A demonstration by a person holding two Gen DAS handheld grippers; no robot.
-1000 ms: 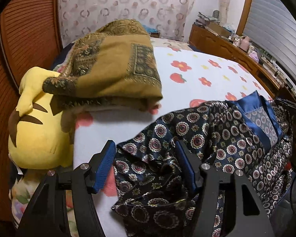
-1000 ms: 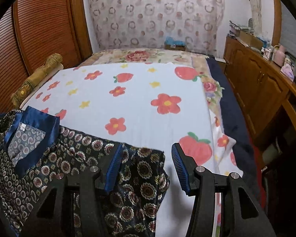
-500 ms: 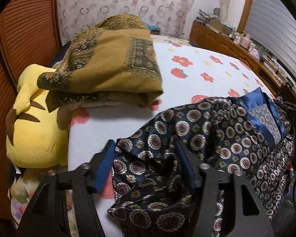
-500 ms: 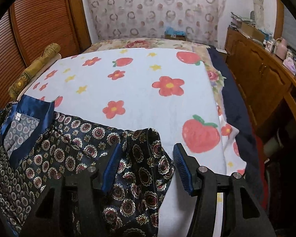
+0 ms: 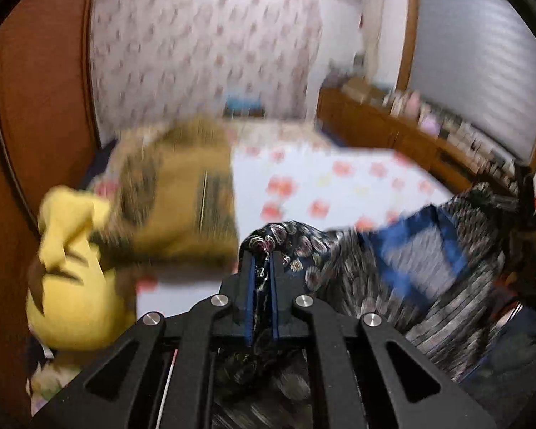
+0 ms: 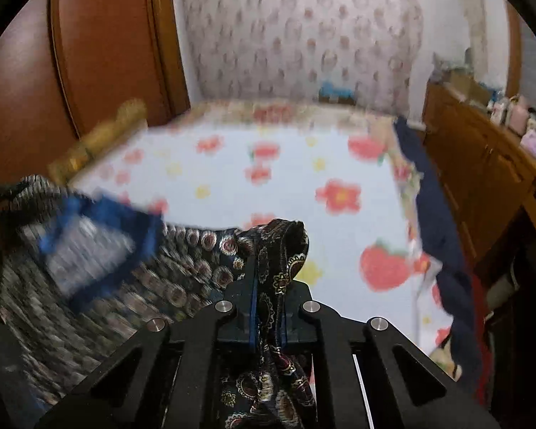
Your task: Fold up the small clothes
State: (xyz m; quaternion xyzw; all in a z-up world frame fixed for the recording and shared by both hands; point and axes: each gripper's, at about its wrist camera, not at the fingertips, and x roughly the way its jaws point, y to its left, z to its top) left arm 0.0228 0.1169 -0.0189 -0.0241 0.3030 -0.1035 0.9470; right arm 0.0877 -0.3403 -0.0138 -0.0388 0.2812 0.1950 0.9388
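Silky dark patterned garment [image 5: 339,261], blue-trimmed at its neckline, hangs between my two grippers above the flowered bed sheet [image 6: 296,186]. My left gripper [image 5: 262,261] has just been closing and now pinches a bunched corner; my right gripper [image 6: 268,286] has likewise just closed on another corner. I judge the slippery cloth could slide from either thin pinch, or sag unevenly and fold crooked. A folded mustard blanket [image 5: 182,193] and yellow plush toy [image 5: 71,268] lie near; a wide swing could snag them.
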